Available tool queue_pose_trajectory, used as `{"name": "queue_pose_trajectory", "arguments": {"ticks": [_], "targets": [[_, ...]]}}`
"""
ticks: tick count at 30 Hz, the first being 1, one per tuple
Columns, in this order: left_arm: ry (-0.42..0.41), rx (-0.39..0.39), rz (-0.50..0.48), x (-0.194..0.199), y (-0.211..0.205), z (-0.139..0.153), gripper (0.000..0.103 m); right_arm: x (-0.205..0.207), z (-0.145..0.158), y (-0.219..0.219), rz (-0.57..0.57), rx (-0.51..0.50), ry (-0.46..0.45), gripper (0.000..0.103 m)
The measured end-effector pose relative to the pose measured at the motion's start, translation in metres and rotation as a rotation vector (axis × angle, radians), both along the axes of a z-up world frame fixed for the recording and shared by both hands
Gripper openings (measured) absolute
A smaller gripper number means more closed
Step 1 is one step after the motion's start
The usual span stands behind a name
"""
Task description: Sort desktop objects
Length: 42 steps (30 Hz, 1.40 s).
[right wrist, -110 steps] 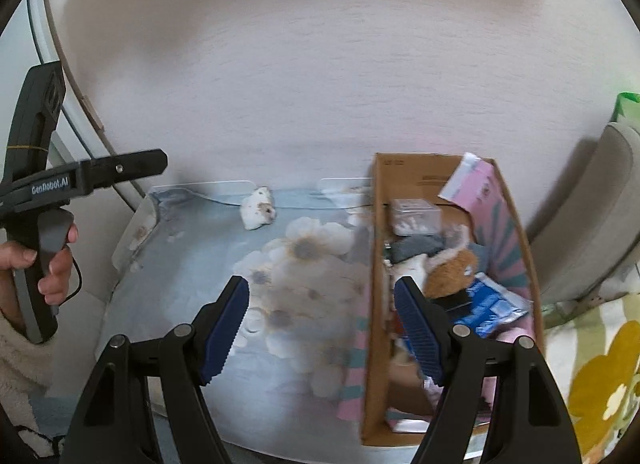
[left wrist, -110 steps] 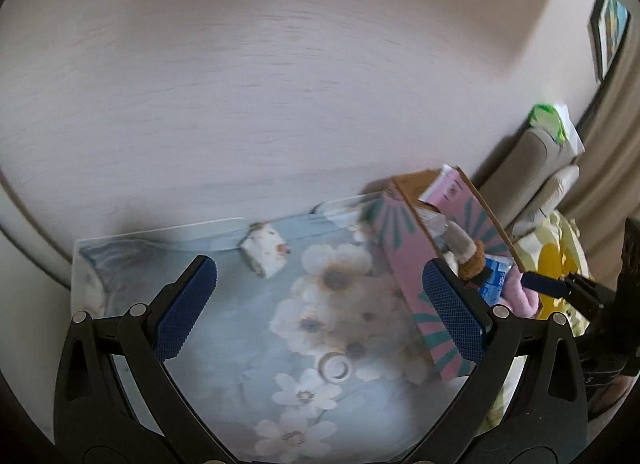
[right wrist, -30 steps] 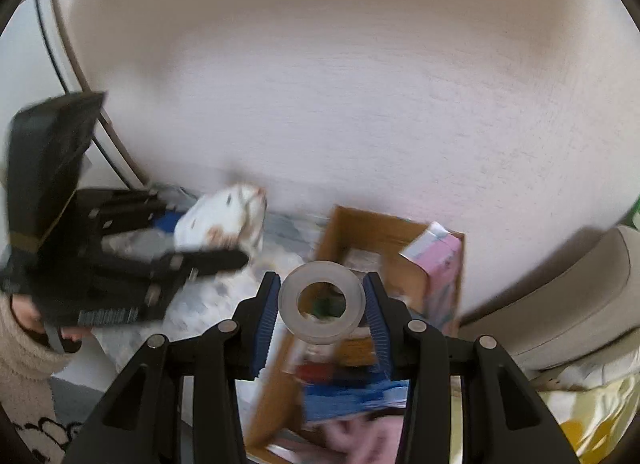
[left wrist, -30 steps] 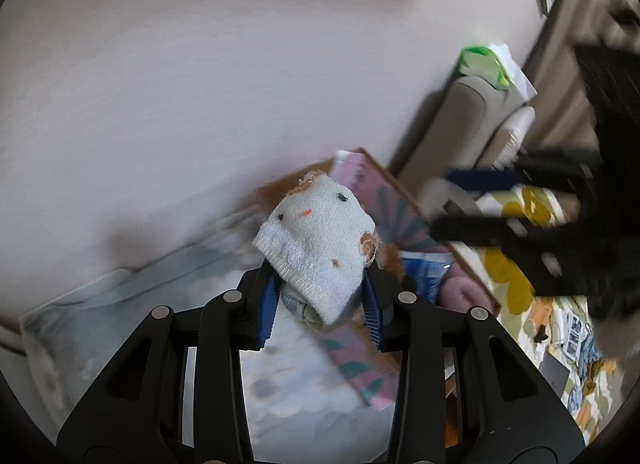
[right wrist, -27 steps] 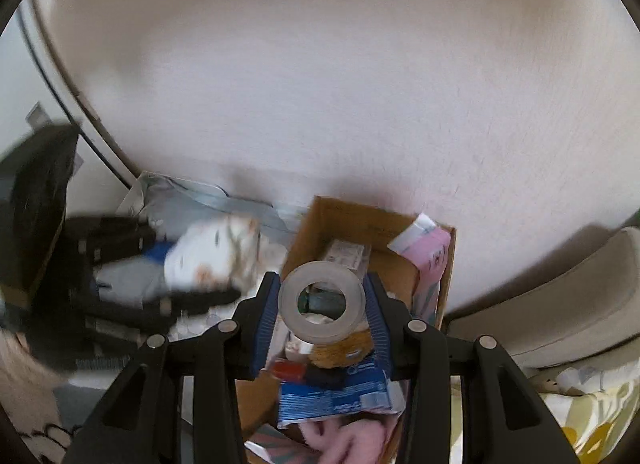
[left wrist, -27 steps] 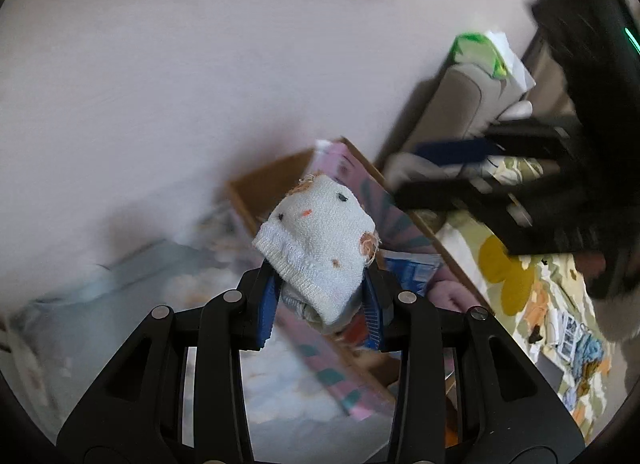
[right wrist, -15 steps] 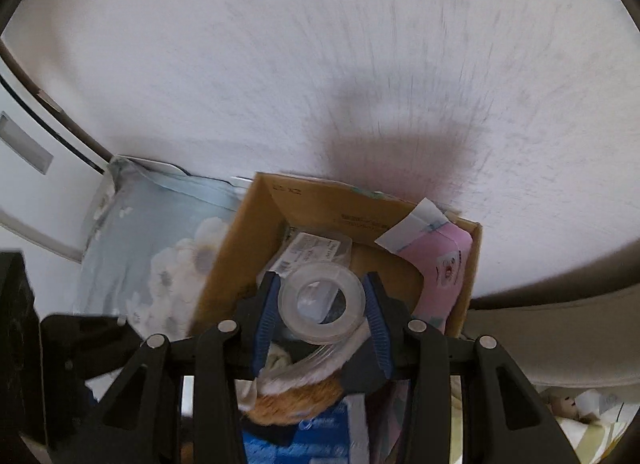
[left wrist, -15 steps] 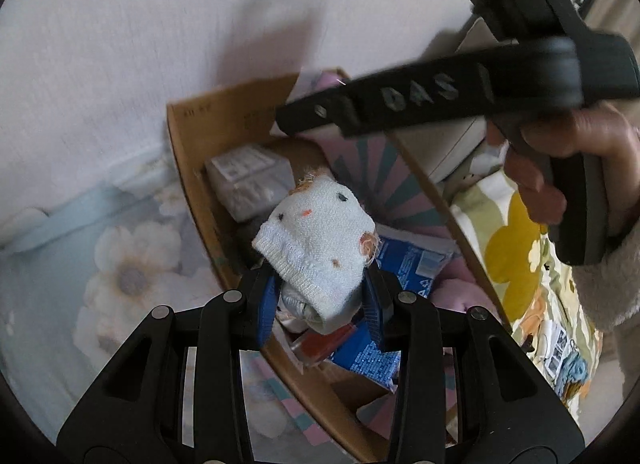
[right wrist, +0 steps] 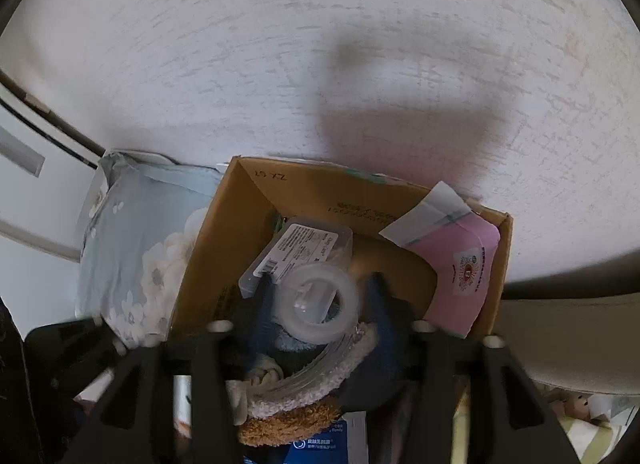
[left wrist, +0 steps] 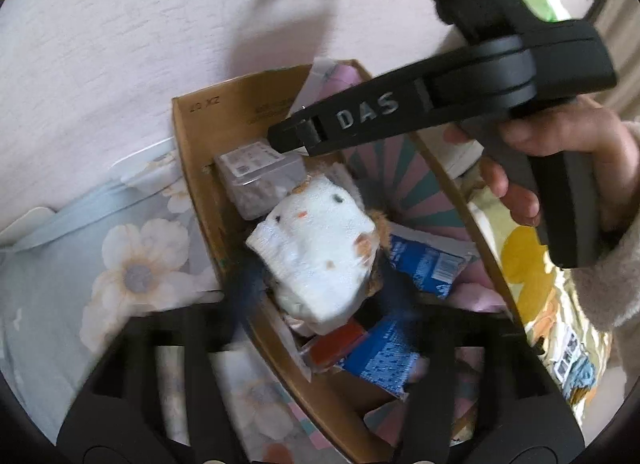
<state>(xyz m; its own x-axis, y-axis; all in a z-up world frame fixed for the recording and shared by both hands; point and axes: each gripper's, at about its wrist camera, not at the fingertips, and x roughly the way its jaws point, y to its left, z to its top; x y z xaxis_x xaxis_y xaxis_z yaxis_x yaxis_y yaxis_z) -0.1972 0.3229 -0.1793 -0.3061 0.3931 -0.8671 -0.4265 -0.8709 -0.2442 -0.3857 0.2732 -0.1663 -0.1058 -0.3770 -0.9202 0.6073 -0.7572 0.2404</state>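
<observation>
The jaws of the left gripper (left wrist: pixel 320 292) have just been opening and are standing wide, blurred, on either side of a white knitted sock (left wrist: pixel 316 252) that is sitting free between them, no pad pressing it. The right gripper (right wrist: pixel 320 304) has likewise just been opening; its blue pads are standing clear of a clear tape ring (right wrist: pixel 318 306). Both things are lying over the open cardboard box (right wrist: pixel 256 199), which is sitting on a pale blue flowered cloth (left wrist: pixel 80 264) against a rough whitish wall (right wrist: pixel 320 43). The sock is soft, ribbed at its cuff and dotted orange and dark, its long axis slanting from upper left to lower right. The ring is glossy and round, its hole facing the camera.
</observation>
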Motion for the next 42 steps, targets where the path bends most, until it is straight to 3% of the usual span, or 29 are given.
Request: {"name": "queue_pose_trajectory", "arguments": {"ticks": [1,4,6,13,14,18,23,24,32,42], "targets": [[0.0,0.042,-0.021,0.002,0.001,0.002,0.102,0.0,0.0,0.001,-0.01,-0.01,0.0,0.083],[0.065,0.013,-0.018,0.011,0.006,0.012,0.103,0.002,0.004,0.002,-0.037,-0.026,0.025,0.089],[0.068,0.005,-0.036,0.015,0.008,0.015,0.103,0.004,0.005,0.001,-0.045,-0.016,0.024,0.102],[0.056,-0.002,-0.01,0.029,-0.002,0.023,0.103,0.015,0.013,0.002,-0.094,-0.005,0.062,0.102],[0.061,-0.004,0.001,0.032,-0.005,0.026,0.103,0.013,0.022,0.02,-0.103,-0.008,0.064,0.102],[0.089,-0.008,0.042,0.034,-0.025,0.05,0.103,0.023,0.037,0.02,-0.157,-0.003,0.078,0.102],[0.13,0.001,0.122,0.034,-0.083,0.085,0.103,0.045,0.069,0.015,-0.189,0.005,0.116,0.102],[0.135,-0.005,0.136,0.022,-0.088,0.094,0.103,0.051,0.077,0.01,-0.193,0.006,0.128,0.102],[0.23,-0.085,0.343,0.035,-0.184,0.153,0.103,0.108,0.137,-0.029,-0.217,-0.029,0.237,0.102],[0.311,-0.114,0.518,0.069,-0.267,0.193,0.103,0.183,0.158,-0.096,-0.247,-0.043,0.318,0.102]]}}
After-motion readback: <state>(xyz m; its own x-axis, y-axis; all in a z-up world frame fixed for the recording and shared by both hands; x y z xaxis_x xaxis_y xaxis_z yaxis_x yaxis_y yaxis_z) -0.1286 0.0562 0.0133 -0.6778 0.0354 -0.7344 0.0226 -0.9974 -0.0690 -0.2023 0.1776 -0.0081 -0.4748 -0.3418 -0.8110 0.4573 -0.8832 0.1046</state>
